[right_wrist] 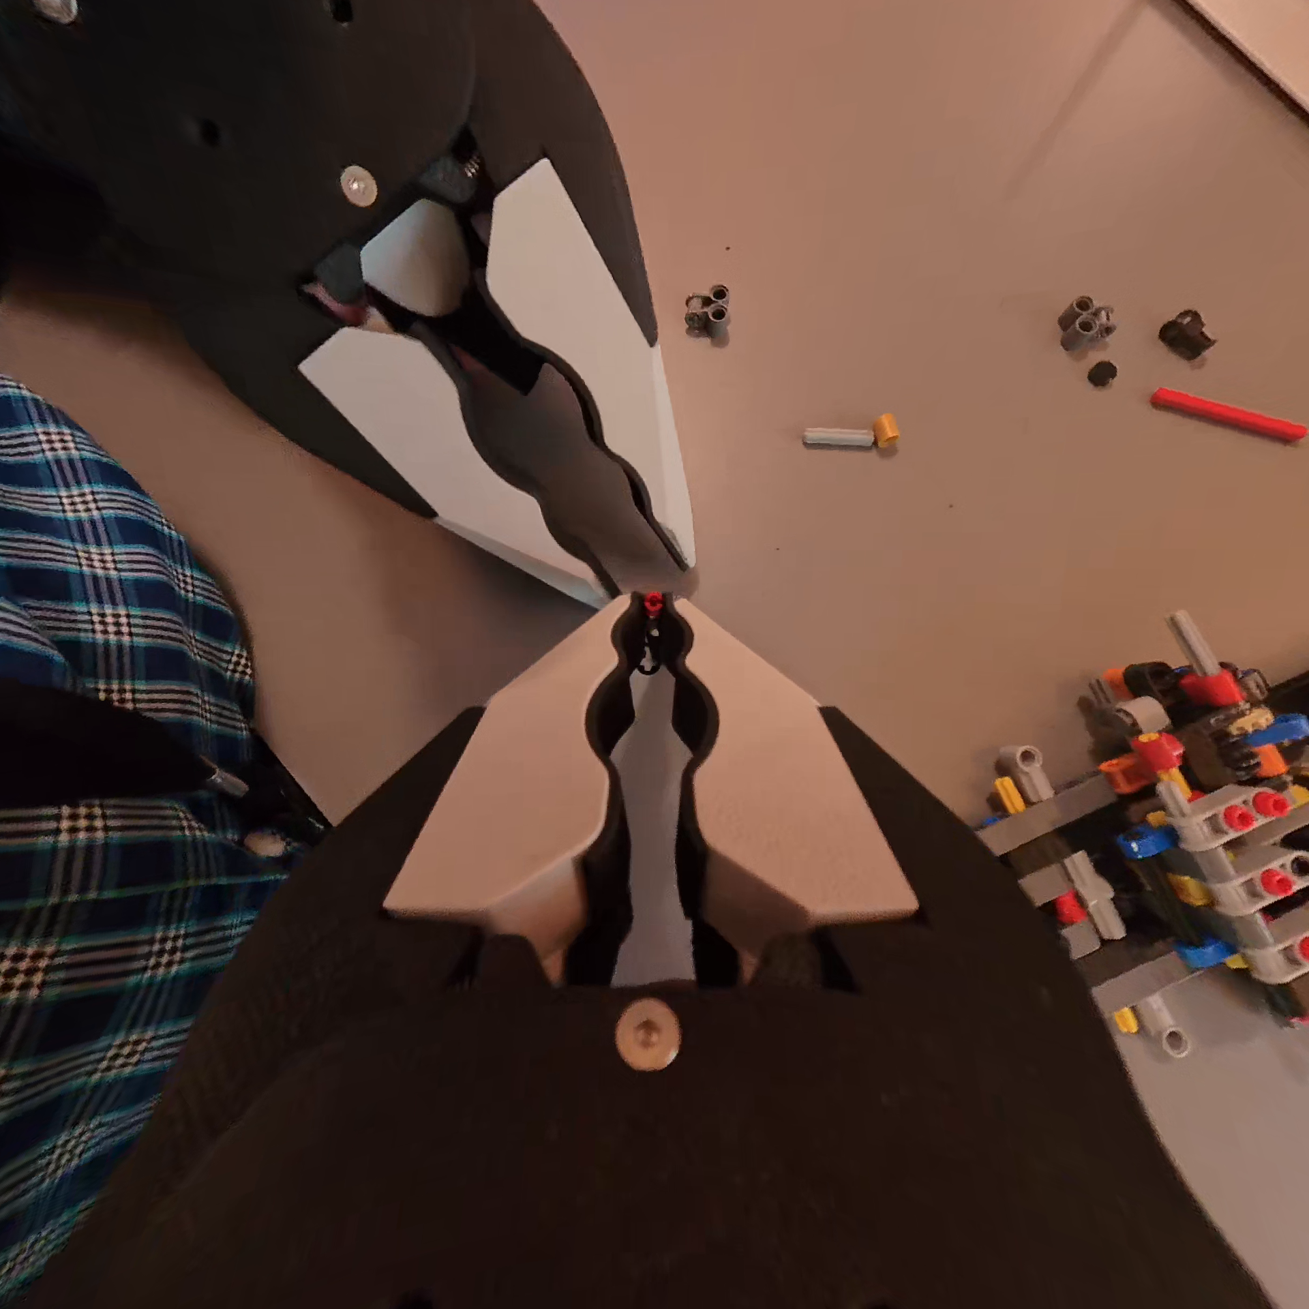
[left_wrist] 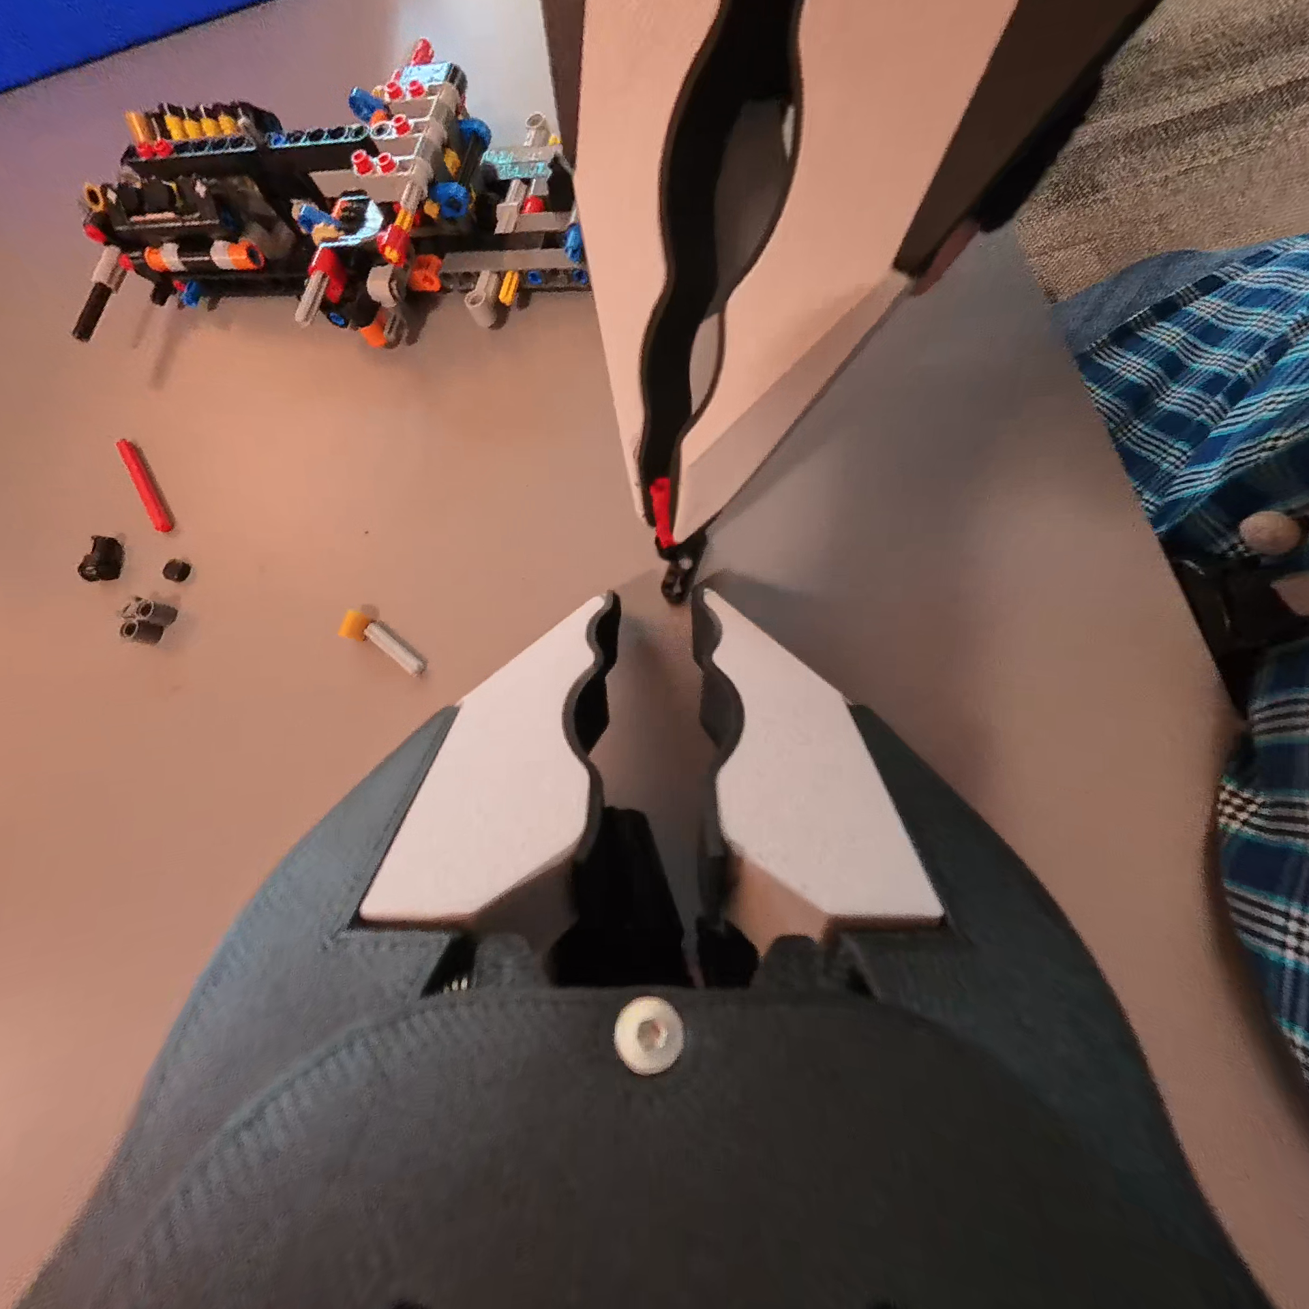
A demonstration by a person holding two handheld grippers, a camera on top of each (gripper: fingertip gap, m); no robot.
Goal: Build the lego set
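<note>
My right gripper (right_wrist: 653, 602) is shut on a small red and black piece (right_wrist: 652, 623) at its fingertips. In the left wrist view the right gripper (left_wrist: 662, 510) comes down from the top, with the red part (left_wrist: 660, 503) pinched and a black part (left_wrist: 676, 574) sticking out of its tip. My left gripper (left_wrist: 655, 601) faces it tip to tip, fingers slightly apart and empty, with the black part just ahead of its right fingertip. The half-built lego model (left_wrist: 340, 212) lies on the table at the far left, and it also shows in the right wrist view (right_wrist: 1204, 850).
Loose parts lie on the table (left_wrist: 354, 425): a red axle (left_wrist: 145, 485), a grey pin with a yellow bush (left_wrist: 386, 637), dark grey connectors (left_wrist: 147, 618) and small black pieces (left_wrist: 103, 557). Another grey connector (right_wrist: 708, 309) lies apart. A person's plaid shirt (left_wrist: 1204, 389) is beyond the table's edge. The tips of both grippers are at nearly the same place. The half-built lego model (left_wrist: 340, 212) is about equally far from each gripper, around 15 centimeters. The right camera catches it too, in the right wrist view (right_wrist: 1262, 756).
</note>
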